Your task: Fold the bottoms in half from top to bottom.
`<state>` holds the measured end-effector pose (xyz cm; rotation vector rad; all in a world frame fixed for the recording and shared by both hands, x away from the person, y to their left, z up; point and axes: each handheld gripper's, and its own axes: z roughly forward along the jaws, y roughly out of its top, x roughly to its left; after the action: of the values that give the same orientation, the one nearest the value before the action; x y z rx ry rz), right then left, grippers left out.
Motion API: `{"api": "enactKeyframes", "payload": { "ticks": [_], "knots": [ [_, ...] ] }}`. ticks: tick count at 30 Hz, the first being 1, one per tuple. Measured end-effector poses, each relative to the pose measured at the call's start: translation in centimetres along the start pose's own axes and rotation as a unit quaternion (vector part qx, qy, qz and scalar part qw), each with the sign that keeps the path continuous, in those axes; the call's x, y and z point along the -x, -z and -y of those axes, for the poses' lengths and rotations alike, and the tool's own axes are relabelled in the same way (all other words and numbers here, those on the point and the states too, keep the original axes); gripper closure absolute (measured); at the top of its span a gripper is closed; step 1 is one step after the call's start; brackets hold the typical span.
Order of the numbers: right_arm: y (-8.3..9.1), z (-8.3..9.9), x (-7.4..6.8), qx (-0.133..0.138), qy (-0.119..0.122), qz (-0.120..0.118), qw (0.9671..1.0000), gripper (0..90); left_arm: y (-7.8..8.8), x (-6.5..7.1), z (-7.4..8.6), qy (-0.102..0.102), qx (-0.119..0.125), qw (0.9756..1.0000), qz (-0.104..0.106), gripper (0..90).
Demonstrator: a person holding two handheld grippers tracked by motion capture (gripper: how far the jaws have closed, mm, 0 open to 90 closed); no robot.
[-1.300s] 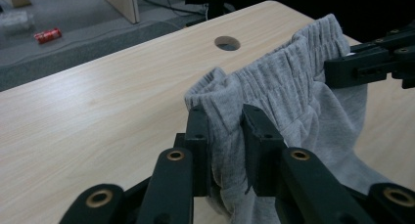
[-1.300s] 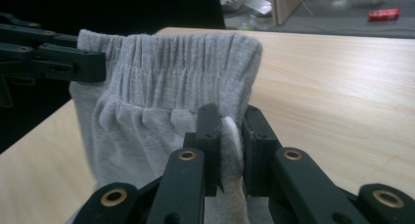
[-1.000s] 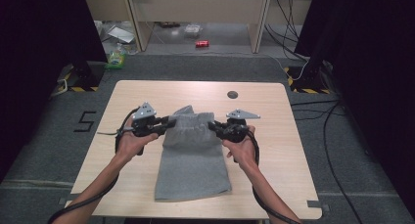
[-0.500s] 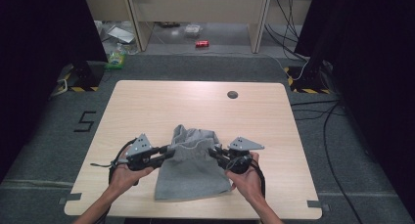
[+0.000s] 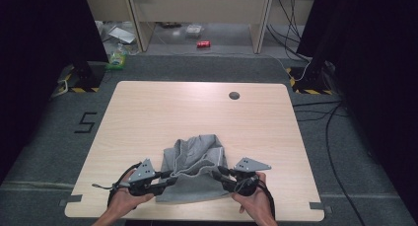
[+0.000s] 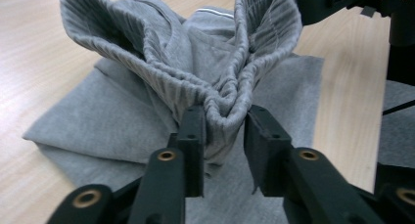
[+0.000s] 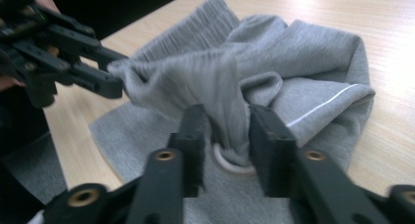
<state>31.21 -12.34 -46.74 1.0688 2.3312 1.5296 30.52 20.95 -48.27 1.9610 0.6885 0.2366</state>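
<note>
We see a grey garment [image 5: 194, 169], a soft ribbed piece of clothing, lying on the light wooden table [image 5: 162, 112] close to its near edge, well apart from the small dark round cap [image 5: 234, 95] set in the tabletop toward the far side. Taking the garment as our landmark, the left gripper [image 5: 165, 176] sits at its near-left side and the right gripper [image 5: 219, 172] at its near-right side, each held in one of the person's hands, which come in over the near table edge. In the left gripper view, the two black jaws are clamped on a bunched ribbed fold of the garment [image 6: 215, 87], which rises between them and fans upward, while a flat layer of the cloth lies on the wood beneath; the other gripper shows at the top right, touching the same raised fold. In the right gripper view, the jaws pinch another gathered part of the garment [image 7: 254, 72], with a white ring [image 7: 230, 165] just under the pinched cloth, and a thin white line runs along a fold to the right. The left gripper [image 7: 93, 70] appears there at the left, its tips holding the far end of the lifted edge. The far part of the garment is heaped in loose folds over its flat lower layer. Beyond the table we see grey carpet, cables [image 5: 340, 137] and a red can [image 5: 203, 44] on the floor.
</note>
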Motion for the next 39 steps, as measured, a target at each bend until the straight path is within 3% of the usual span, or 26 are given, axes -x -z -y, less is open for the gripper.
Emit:
{"api": "enactKeyframes", "payload": {
  "ticks": [2, 4, 7, 14, 18, 21, 26, 28, 31, 35, 39],
  "knots": [
    [0.6, -0.3, -0.1, 0.011, -0.008, -0.006, 0.9999, 61.9, 0.0, 0.1, -0.1, 0.002, 0.000, 1.0000, 0.007, 66.0],
    [1.0, -0.7, -0.2, 0.021, -0.005, -0.008, 0.9997, 60.3, 0.1, 0.2, -0.5, 0.006, 0.003, 0.9998, 0.018, 64.6],
    [1.2, -1.5, -0.4, 0.026, 0.007, -0.002, 0.9996, 61.4, 0.4, 0.4, -1.3, 0.002, 0.013, 0.9998, 0.017, 62.2],
    [-1.6, -2.0, 0.5, -0.020, 0.018, 0.006, 0.9996, 62.8, 1.1, -1.3, -2.9, 0.013, 0.032, 0.9994, -0.011, 58.6],
    [-3.7, -2.0, 1.1, -0.048, 0.019, 0.002, 0.9987, 62.8, 1.0, -3.2, -2.8, 0.037, 0.013, 0.9984, -0.040, 54.9],
    [-4.3, -1.8, 1.0, -0.061, 0.019, -0.003, 0.9980, 62.6, 0.6, -4.2, -2.2, 0.057, 0.000, 0.9970, -0.052, 51.7],
    [-4.4, -0.3, -0.5, -0.092, 0.057, 0.003, 0.9941, 63.4, -0.1, -5.4, -0.7, 0.077, -0.022, 0.9943, -0.070, 47.6],
    [-4.5, 0.8, -1.3, -0.113, 0.082, 0.010, 0.9901, 63.6, -0.4, -5.7, -0.4, 0.080, -0.037, 0.9934, -0.073, 45.5],
    [-4.6, 1.9, -1.9, -0.126, 0.096, 0.015, 0.9872, 63.3, -0.7, -6.0, 0.0, 0.069, -0.057, 0.9921, -0.087, 42.2],
    [-4.6, 1.8, -1.9, -0.126, 0.088, 0.015, 0.9880, 61.0, -1.0, -6.6, 0.7, 0.071, -0.076, 0.9901, -0.094, 40.2],
    [-4.3, 0.6, -1.7, -0.099, 0.069, 0.004, 0.9927, 55.2, -0.8, -7.1, 1.2, 0.073, -0.092, 0.9877, -0.103, 37.6]
  ]
}}
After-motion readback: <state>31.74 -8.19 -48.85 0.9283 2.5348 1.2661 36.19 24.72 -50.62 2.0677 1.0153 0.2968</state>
